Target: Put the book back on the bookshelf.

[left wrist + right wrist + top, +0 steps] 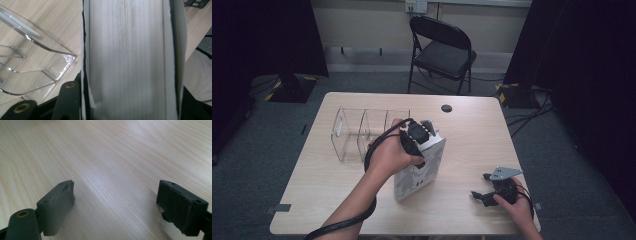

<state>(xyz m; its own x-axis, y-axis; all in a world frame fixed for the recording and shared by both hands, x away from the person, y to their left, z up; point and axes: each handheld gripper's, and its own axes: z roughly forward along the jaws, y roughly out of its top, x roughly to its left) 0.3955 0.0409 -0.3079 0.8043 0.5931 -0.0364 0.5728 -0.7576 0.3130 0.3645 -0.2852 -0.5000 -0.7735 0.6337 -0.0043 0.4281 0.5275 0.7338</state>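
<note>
My left gripper (pixel 421 136) is clamped on the top edge of a thick book (pixel 419 170), page block squeezed between the jaws. The book stands upright near the middle of the table (pixel 472 130), right beside the clear acrylic organizer (pixel 357 132). My right gripper (pixel 484 192) sits well apart near the right corner, jaws spread wide over bare wood, holding nothing.

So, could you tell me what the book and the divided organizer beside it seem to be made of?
The book: paper, going by the matte, finely lined page edges between thin covers. The organizer: clear, glossy, probably acrylic plastic; the table shows through its walls and the edges glint.
</note>
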